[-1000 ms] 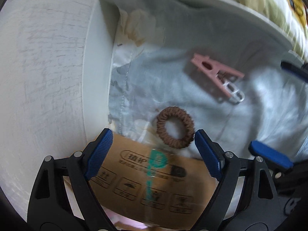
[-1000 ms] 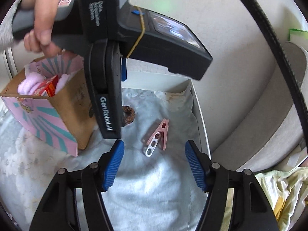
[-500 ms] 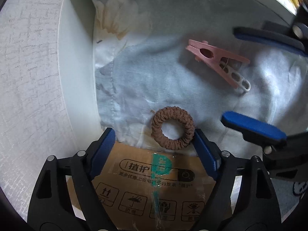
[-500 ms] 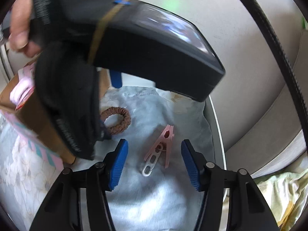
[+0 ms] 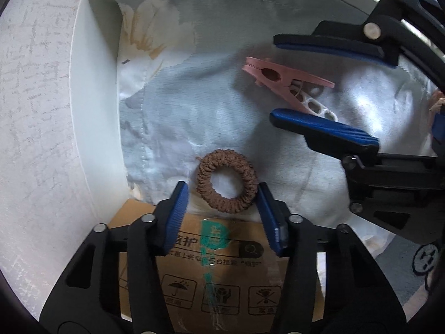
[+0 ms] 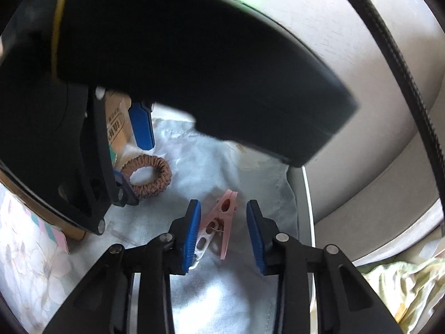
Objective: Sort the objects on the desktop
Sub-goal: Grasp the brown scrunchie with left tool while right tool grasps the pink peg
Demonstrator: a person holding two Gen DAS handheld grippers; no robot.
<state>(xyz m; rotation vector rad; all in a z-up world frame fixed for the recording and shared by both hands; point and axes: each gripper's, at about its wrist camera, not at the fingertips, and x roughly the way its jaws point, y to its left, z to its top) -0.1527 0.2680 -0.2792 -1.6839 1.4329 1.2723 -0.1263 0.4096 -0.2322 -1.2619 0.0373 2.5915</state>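
Nearest the left camera, the left gripper (image 5: 222,208) is leaning over a brown cardboard box (image 5: 217,275) and narrowing its jaws around the brown hair tie (image 5: 225,184). A second ago those jaws were standing wide with the tie lying ahead of them; now the tie is sitting between the blue pads, which are closing but not yet pressing on it, so nothing is grasped.

Farther out on the pale blue cloth (image 5: 194,105), the right gripper (image 6: 222,229) is doing the same around the pink clothespin (image 6: 221,222). Its jaws are closing from their earlier wide stance, and the left pad is probably just meeting the peg's white end, though the overlap makes contact hard to judge.

Beyond both lies the white tray rim (image 5: 91,83). Both pickups look about to complete, clearing the way for sorting.
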